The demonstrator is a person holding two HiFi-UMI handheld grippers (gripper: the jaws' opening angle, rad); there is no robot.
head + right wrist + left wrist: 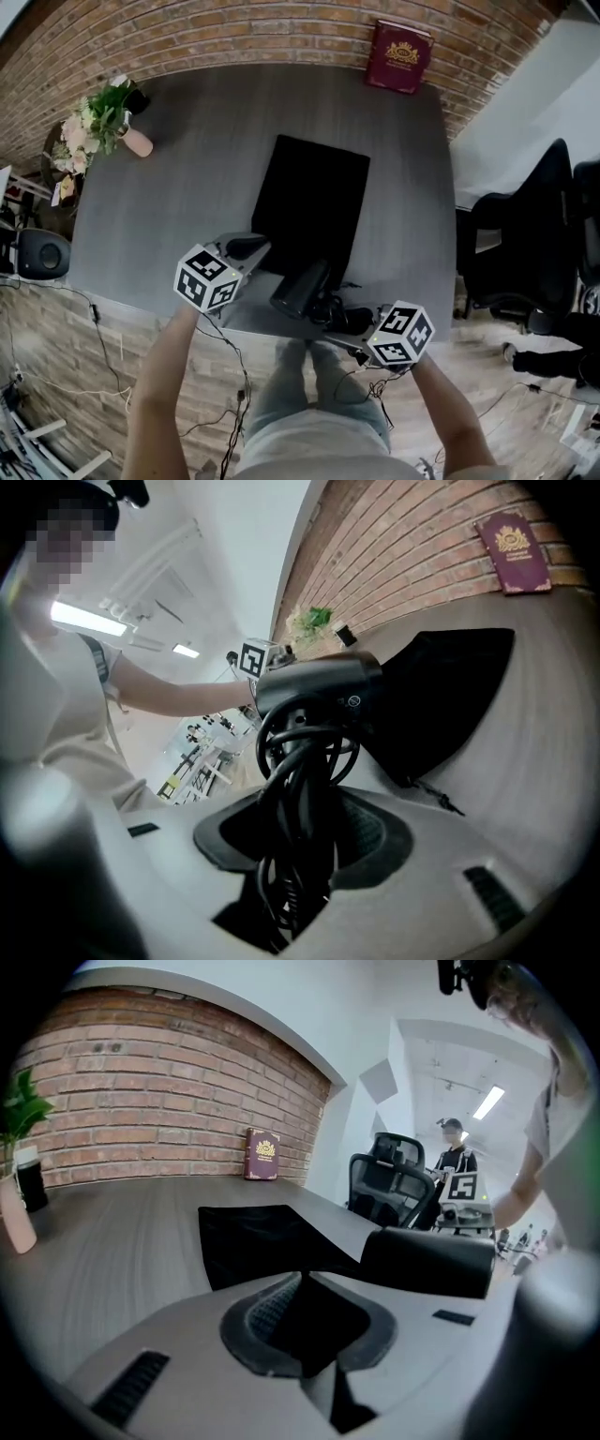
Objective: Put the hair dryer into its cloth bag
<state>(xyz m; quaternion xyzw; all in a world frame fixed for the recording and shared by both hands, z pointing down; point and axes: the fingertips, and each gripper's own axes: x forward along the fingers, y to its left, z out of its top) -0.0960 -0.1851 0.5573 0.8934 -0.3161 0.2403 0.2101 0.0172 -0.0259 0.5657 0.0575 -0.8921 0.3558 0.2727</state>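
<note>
Head view: the black cloth bag [309,202] lies flat in the middle of the grey table [187,169], and both tools work at its near edge. The left gripper [255,248] sits at the bag's near left corner. In the left gripper view its jaws are almost together, with a fold of the bag's black cloth [272,1241] pinched between them and raised off the table. The left gripper [302,1279] has nothing else in it.

The right gripper [336,319] comes in from the bag's near right side. In the right gripper view, the right gripper [300,794] stands part-way open and clamped on the handle of the hair dryer [319,682], which has its black cord [295,761] looped around it (several coils, bunched between the pads). The hair dryer [300,289] is off the table, its barrel meeting the bag's near edge just beside the pinched corner. Whether its tip is already inside the cloth cannot be made out.

Beyond the bag's far edge a red book [399,56] leans upright against the brick wall [234,37]. Well to the bag's left stands a vase of flowers [98,127].
</note>
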